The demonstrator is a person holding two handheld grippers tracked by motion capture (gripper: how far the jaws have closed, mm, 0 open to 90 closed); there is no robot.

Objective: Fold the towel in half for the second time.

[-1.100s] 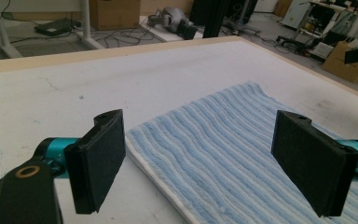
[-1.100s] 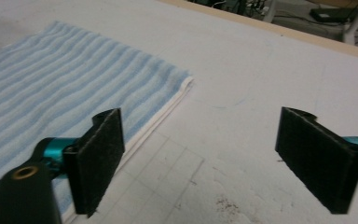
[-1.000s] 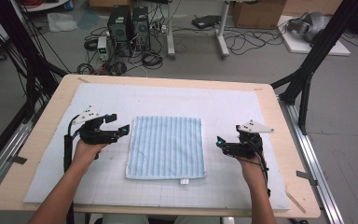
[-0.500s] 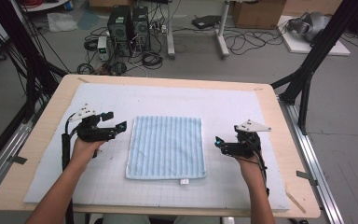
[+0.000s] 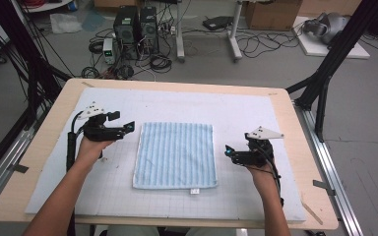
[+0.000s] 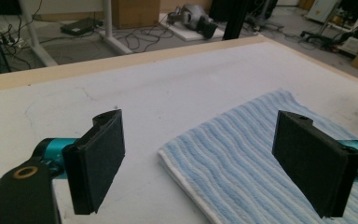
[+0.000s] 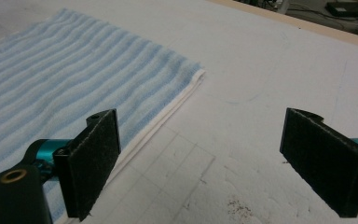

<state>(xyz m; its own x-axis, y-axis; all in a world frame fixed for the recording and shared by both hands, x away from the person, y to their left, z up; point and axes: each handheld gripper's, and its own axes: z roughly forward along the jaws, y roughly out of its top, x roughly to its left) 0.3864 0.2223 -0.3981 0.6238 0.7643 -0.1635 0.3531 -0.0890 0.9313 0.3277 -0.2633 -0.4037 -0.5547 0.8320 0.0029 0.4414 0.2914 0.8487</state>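
Blue-and-white striped towel (image 5: 175,155) lies flat in the middle of the desk (image 5: 295,123), on the white gridded mat (image 5: 236,113) that covers most of the desktop. It looks like one folded layer stack: a doubled white edge shows along its side in the right gripper view (image 7: 163,119). A small white tag sits at the near hem.

Handling, as a judgement: soft terry, light, limp, not fragile, not slippery. It will sag and drape as soon as it is lifted, so one pinch point will not keep it flat. Best hold is at corners or edge hems, one per side, with a jaw slid under the edge and the other on top. The thick pile should give the pads good grip.

Orientation: nearly square, slightly longer front-to-back. Stripes run away from the person, along that longer axis. Edges sit roughly square to the desk, with the near end flaring a little wider.

Left hand-held gripper (image 5: 128,127) hovers just beside the towel's far-left corner, jaws spread wide and holding nothing; in the left gripper view that corner (image 6: 168,156) lies between the pads. Right hand-held gripper (image 5: 229,152) is near the towel's right edge, slightly apart from it, jaws also wide apart and empty.
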